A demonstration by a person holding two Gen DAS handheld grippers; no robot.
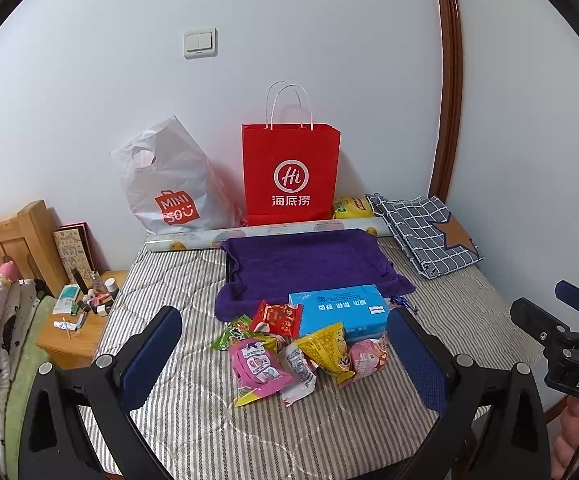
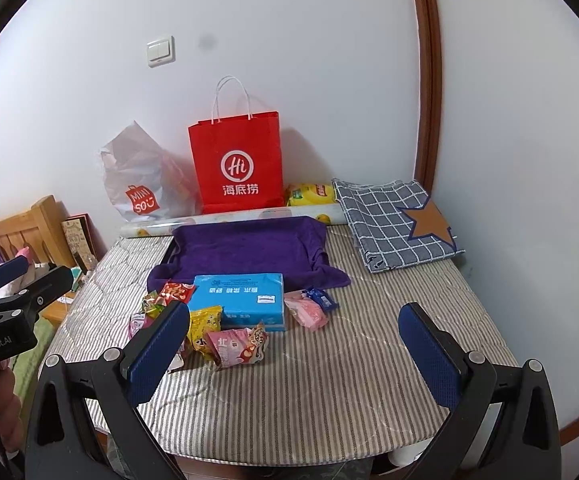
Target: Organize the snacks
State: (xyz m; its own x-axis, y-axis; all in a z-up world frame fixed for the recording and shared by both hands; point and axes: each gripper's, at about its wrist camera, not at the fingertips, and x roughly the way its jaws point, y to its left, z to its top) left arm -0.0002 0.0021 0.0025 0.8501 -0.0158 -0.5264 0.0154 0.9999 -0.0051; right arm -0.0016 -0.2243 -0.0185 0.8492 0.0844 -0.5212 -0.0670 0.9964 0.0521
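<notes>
A pile of snack packets (image 1: 289,352) lies on the striped table (image 1: 193,432), in front of a blue box (image 1: 337,310). The pile holds a pink packet (image 1: 257,368), a yellow one (image 1: 327,350) and a red one (image 1: 277,316). Behind stands a tray draped in a purple towel (image 1: 309,264). My left gripper (image 1: 285,352) is open and empty, held above the pile. My right gripper (image 2: 295,344) is open and empty, to the right of the pile (image 2: 209,332). The blue box (image 2: 239,300) and purple towel (image 2: 249,248) show there too, with a pink packet (image 2: 307,312) lying apart.
A red paper bag (image 1: 291,172) and a white plastic bag (image 1: 169,184) stand against the wall. A patterned roll (image 1: 265,234) and a yellow packet (image 1: 351,208) lie behind the towel. A folded checked cloth (image 1: 425,232) lies back right. A cluttered nightstand (image 1: 77,320) stands left.
</notes>
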